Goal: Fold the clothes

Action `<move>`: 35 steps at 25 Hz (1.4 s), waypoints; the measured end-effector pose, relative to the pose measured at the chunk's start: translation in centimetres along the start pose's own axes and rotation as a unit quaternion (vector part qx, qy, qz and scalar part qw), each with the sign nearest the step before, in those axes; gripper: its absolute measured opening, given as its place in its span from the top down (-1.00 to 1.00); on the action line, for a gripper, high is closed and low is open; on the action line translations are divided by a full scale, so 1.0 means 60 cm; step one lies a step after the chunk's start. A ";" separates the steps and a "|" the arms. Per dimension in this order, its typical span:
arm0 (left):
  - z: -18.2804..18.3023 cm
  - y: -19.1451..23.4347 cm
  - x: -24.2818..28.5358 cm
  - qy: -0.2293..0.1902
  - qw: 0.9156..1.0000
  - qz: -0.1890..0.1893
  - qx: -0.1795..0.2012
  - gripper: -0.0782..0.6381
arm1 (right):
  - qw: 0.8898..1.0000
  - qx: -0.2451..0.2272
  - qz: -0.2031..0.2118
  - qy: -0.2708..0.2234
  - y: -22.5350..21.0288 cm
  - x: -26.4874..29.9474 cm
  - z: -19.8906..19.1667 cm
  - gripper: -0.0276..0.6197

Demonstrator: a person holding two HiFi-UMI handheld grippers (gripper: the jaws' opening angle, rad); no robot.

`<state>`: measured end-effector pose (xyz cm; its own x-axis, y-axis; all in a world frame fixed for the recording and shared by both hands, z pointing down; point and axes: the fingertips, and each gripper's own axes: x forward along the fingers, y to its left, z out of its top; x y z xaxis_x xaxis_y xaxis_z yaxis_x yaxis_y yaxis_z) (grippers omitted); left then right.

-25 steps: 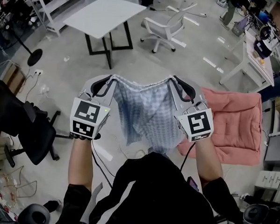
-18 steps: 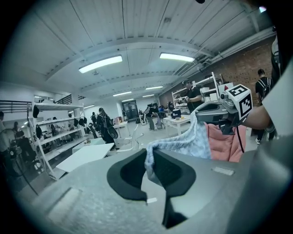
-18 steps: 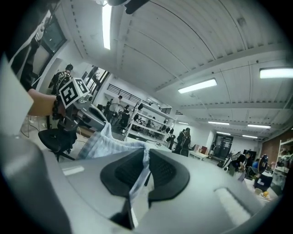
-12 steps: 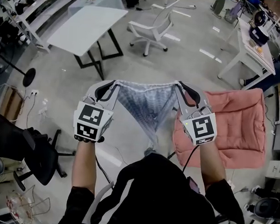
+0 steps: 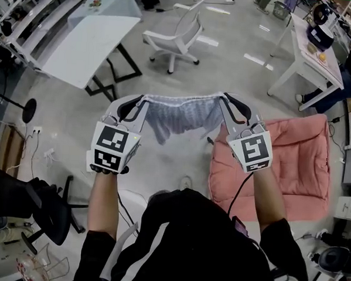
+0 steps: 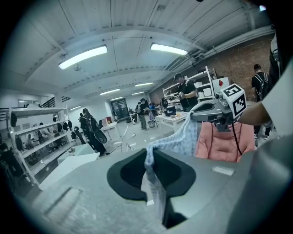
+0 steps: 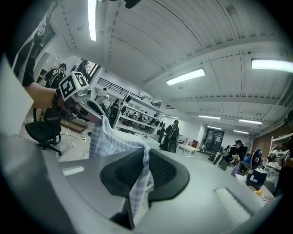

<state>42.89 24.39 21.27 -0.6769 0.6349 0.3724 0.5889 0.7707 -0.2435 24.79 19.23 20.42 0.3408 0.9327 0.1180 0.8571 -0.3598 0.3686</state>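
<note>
A pale blue checked garment (image 5: 180, 112) hangs stretched in the air between my two grippers, held up high in front of the person. My left gripper (image 5: 143, 100) is shut on its left corner, and the cloth (image 6: 153, 176) shows pinched between the black pads (image 6: 128, 171). My right gripper (image 5: 223, 99) is shut on the right corner, where the checked cloth (image 7: 139, 185) runs down between its pads (image 7: 165, 173). The upper edge is taut and the rest is bunched and lifted.
A pink padded mat (image 5: 285, 166) lies on the floor at the right. A white table (image 5: 90, 41) and a white office chair (image 5: 175, 37) stand ahead, a white desk (image 5: 306, 53) at the far right, and a black chair (image 5: 25, 199) at the left. Several people stand by distant shelves.
Both grippers have risen with the garment. Its hanging part has swung upward, from a long drape to a short bunched band. The head view has turned leftward.
</note>
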 end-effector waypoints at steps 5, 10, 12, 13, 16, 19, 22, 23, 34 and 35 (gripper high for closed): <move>0.042 0.005 0.077 -0.006 1.000 -0.022 0.007 0.66 | 1.000 -0.002 -0.017 0.015 -0.067 0.020 -0.030 0.79; 0.056 0.025 0.158 -0.012 0.999 -0.040 0.020 0.66 | 0.999 0.009 -0.039 0.024 -0.117 0.051 -0.065 0.79; 0.068 0.034 0.200 -0.016 0.999 -0.046 0.020 0.67 | 0.998 0.014 -0.047 0.031 -0.145 0.073 -0.083 0.79; 0.074 0.040 0.221 -0.018 0.998 -0.050 0.018 0.66 | 0.998 0.015 -0.050 0.035 -0.159 0.086 -0.092 0.79; 0.076 0.066 0.281 -0.016 0.997 -0.067 0.016 0.67 | 0.997 0.015 -0.060 0.045 -0.200 0.130 -0.110 0.79; 0.090 0.101 0.347 -0.016 0.996 -0.083 0.018 0.66 | 0.996 0.016 -0.073 0.054 -0.246 0.176 -0.120 0.79; 0.118 0.130 0.415 -0.021 0.995 -0.101 0.017 0.66 | 0.994 0.017 -0.087 0.065 -0.301 0.220 -0.130 0.79; 0.125 0.139 0.436 -0.022 0.994 -0.106 0.018 0.67 | 0.993 0.016 -0.091 0.069 -0.318 0.233 -0.134 0.79; 0.190 0.188 0.638 -0.033 0.987 -0.149 0.047 0.66 | 0.983 0.019 -0.149 0.103 -0.478 0.327 -0.191 0.79; 0.198 0.186 0.652 -0.037 0.986 -0.154 0.048 0.67 | 0.982 0.018 -0.154 0.107 -0.492 0.328 -0.197 0.79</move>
<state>17.71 58.50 22.47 -0.8497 0.3695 0.3762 0.3085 0.9270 -0.2134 1.61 48.53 22.77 -0.0225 0.9799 0.1983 0.9211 -0.0568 0.3851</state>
